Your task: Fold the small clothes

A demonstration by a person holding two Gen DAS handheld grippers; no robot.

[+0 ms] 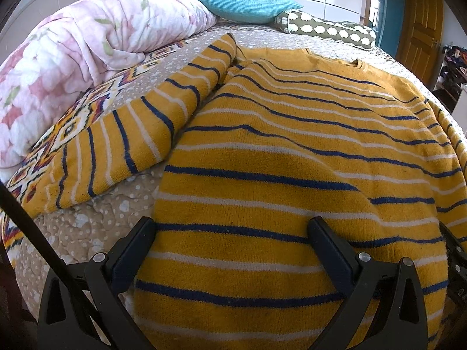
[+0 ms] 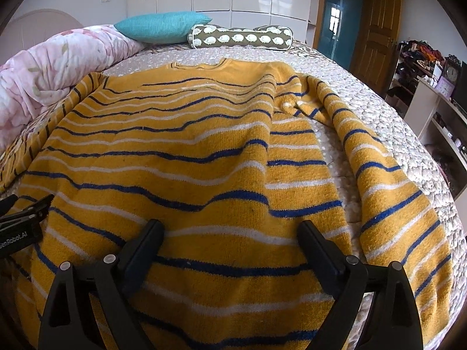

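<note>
Yellow sweater (image 1: pixel 292 151): knitted, with blue and white stripes; we see it spread flat on the bed (image 1: pixel 87 233), neckline at the far end, hem nearest us
Left sleeve (image 1: pixel 122 143): stretched out sideways over the bedspread, its cuff near the patterned border
Right sleeve (image 2: pixel 379 180): bent at the shoulder and running down beside the body, with a strip of bedspread showing between them
Left tongs (image 1: pixel 233 227): spread wide above the lower body of the sweater, nothing between the fingers
Right tongs (image 2: pixel 230 230): also spread wide over the lower body, holding nothing; we catch part of the left tool at the left edge of this view
Far end of bed: pink floral quilt (image 1: pixel 87 43) bunched at the left, a teal pillow (image 2: pixel 160 27), and a brown bolster (image 2: pixel 242 38) with white shapes beside it
</note>
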